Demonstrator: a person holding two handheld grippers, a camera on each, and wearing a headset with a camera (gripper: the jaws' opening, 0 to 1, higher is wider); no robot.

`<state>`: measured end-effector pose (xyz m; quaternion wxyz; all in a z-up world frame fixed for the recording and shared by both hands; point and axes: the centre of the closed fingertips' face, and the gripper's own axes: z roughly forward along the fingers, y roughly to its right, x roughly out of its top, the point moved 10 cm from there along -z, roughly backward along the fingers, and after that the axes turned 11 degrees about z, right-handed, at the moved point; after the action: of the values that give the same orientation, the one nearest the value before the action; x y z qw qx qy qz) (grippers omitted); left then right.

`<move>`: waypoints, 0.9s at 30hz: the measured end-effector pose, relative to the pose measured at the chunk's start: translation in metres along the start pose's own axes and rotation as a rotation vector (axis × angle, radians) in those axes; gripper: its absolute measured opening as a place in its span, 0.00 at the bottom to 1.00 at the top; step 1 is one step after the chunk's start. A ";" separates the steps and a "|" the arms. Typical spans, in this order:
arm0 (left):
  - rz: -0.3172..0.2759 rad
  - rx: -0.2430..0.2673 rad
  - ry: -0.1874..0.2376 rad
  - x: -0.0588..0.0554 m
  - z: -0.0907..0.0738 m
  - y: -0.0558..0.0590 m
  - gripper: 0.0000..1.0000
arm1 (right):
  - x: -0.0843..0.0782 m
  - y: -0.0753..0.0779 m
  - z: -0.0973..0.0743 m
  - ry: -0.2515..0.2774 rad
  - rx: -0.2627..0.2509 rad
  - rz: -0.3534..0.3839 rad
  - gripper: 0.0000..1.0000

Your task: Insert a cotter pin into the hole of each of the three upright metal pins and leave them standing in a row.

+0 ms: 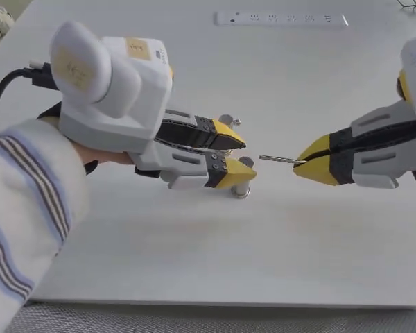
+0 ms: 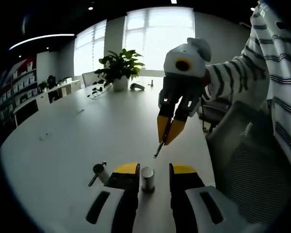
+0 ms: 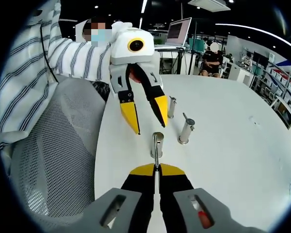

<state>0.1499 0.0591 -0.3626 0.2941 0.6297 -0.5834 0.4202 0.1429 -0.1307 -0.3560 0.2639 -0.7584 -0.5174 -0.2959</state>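
Altogether three metal pins stand upright on the white worktop [image 1: 194, 243], and they are easiest to count in the right gripper view. The first metal pin [image 3: 157, 144] is nearest. The second metal pin [image 3: 186, 130] stands just beyond it to the right. The third metal pin [image 3: 172, 107] is farther back from the first, partly screened by a jaw of the left tool [image 3: 149, 127].

Two cotter pins can be made out. The fitted cotter pin [image 3: 184, 117] sticks out at the top of the second metal pin. The held cotter pin [image 1: 281, 159] is pinched by its tail between the closed jaws of the right tool [image 1: 301, 165]. It lies about level, its free end pointing at the first metal pin with a gap between them. I cannot tell whether the third metal pin carries one.

The left tool is spread wide and grips nothing. It has one jaw on either side of the first metal pin, and the left gripper view shows daylight on both sides.

A power strip [image 1: 281, 19] lies on the worktop well beyond the first metal pin. A striped sleeve [image 1: 21, 208] covers the arm behind the left tool. A potted plant [image 2: 119, 68] stands far across the worktop, and a mesh chair [image 3: 53, 155] sits beside it.
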 end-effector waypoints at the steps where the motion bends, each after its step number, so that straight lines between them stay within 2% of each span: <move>1: 0.002 -0.001 -0.006 -0.001 0.001 -0.001 0.21 | 0.000 0.001 0.001 -0.003 0.001 0.001 0.00; 3: 0.002 -0.003 -0.021 -0.004 0.004 -0.003 0.20 | -0.004 0.006 0.004 -0.010 0.000 0.006 0.00; 9: -0.013 -0.012 -0.029 -0.008 0.007 -0.007 0.17 | -0.009 0.011 0.011 -0.023 0.008 0.002 0.00; 14: -0.008 -0.017 -0.051 -0.012 0.009 -0.008 0.15 | -0.012 0.013 0.014 -0.032 0.017 -0.001 0.00; 22: -0.010 -0.018 -0.067 -0.016 0.009 -0.012 0.10 | -0.010 0.014 0.017 -0.020 0.023 0.010 0.00; 27: -0.011 -0.029 -0.069 -0.016 0.009 -0.011 0.10 | -0.009 0.012 0.018 -0.027 0.028 0.006 0.00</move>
<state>0.1632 0.0609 -0.3789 0.2850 0.6427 -0.5960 0.3879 0.1548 -0.1273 -0.3761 0.2681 -0.7602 -0.5228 -0.2775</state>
